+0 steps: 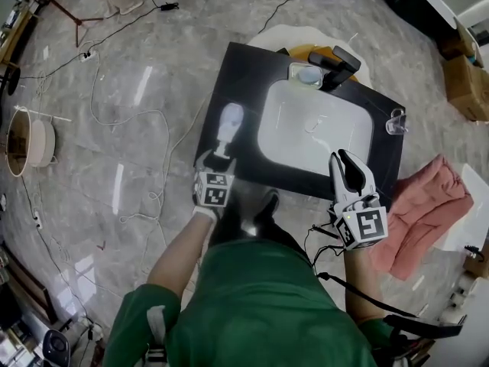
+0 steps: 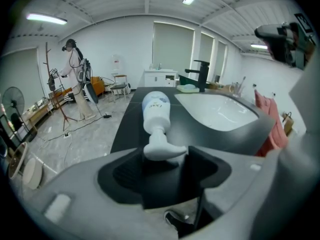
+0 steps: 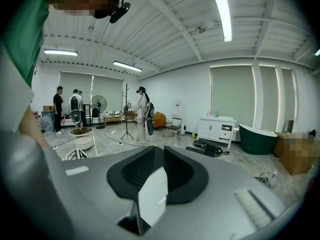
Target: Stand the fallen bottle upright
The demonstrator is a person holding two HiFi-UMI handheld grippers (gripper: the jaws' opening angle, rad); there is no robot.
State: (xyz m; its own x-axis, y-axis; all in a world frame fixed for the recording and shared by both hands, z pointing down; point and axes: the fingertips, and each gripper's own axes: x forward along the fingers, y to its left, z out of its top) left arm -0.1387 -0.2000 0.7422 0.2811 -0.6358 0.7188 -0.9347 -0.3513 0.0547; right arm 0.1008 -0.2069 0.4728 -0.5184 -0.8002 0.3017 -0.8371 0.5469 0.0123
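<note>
While the bottle [image 1: 228,125] lies on the counter [image 1: 237,75], the left gripper [image 1: 220,157] stands open at its pump; the right gripper [image 1: 343,159] is closed, empty, beside the sink [image 1: 294,140].

Bright, even indoor light falls from ceiling strip lights [image 3: 221,14], which show in both gripper views. In the head view the glossy floor [image 1: 142,84] carries pale streaks of glare at the left. Shadows are soft and faint. Both gripper views bend straight lines strongly and darken to black at the corners, and the nearest foreground looks slightly soft.
</note>
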